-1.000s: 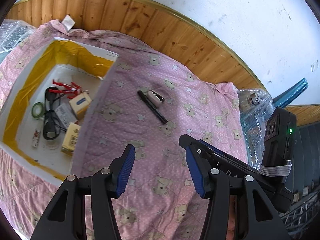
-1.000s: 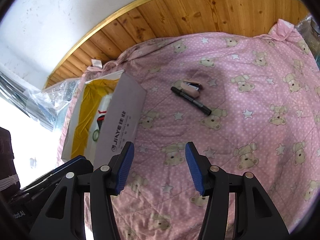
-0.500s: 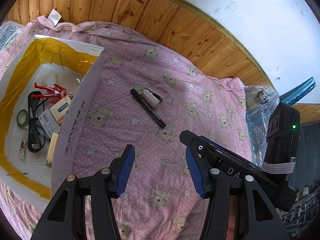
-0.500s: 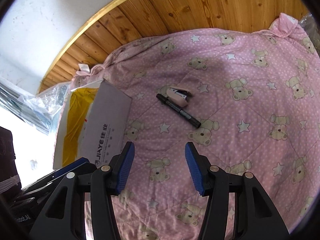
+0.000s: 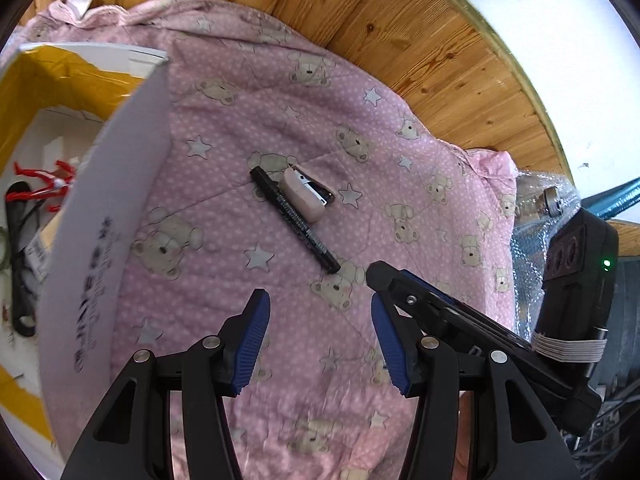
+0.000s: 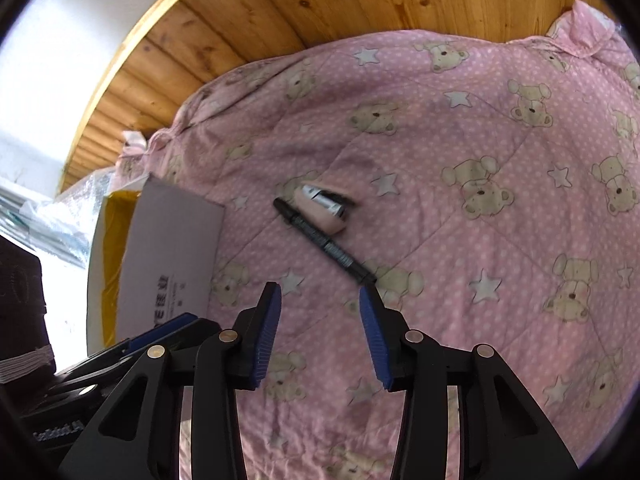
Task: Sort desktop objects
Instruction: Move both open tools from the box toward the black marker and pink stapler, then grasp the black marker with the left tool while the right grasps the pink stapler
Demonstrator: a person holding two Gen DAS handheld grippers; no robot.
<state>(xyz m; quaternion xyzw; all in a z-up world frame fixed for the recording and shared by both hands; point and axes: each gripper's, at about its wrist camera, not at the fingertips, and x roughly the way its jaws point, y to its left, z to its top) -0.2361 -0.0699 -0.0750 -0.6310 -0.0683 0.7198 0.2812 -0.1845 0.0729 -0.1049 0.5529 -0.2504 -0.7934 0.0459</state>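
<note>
- Risk one: black marker pen [image 5: 294, 218] lies touching a small pink stapler [image 5: 306, 194] on a soft quilted pink blanket [image 5: 400, 168]; a pinch taken near the pen's far half would likely catch or nudge the stapler as well.
- Risk two: the pen is slim and the blanket yields, so fingers closing too high may slide over it, and fingers pressed too low may gather cloth.
- Risk three: the two grippers sit close together; the right gripper's body shows just beyond the left gripper's right finger, so both reaching for the pen could collide.
- Left gripper [image 5: 320, 312]: fingers spread, holding nothing. The pen lies ahead of the gap, running diagonally, its near tip just beyond the right finger.
- Right gripper [image 6: 320, 308]: fingers spread, holding nothing. The pen's [image 6: 324, 242] near tip lies just ahead of the right finger's tip, stapler [image 6: 322, 206] farther on.
- Destination: open cardboard box [image 5: 108, 216] stands to the left of the left finger, with small items already inside.
</note>
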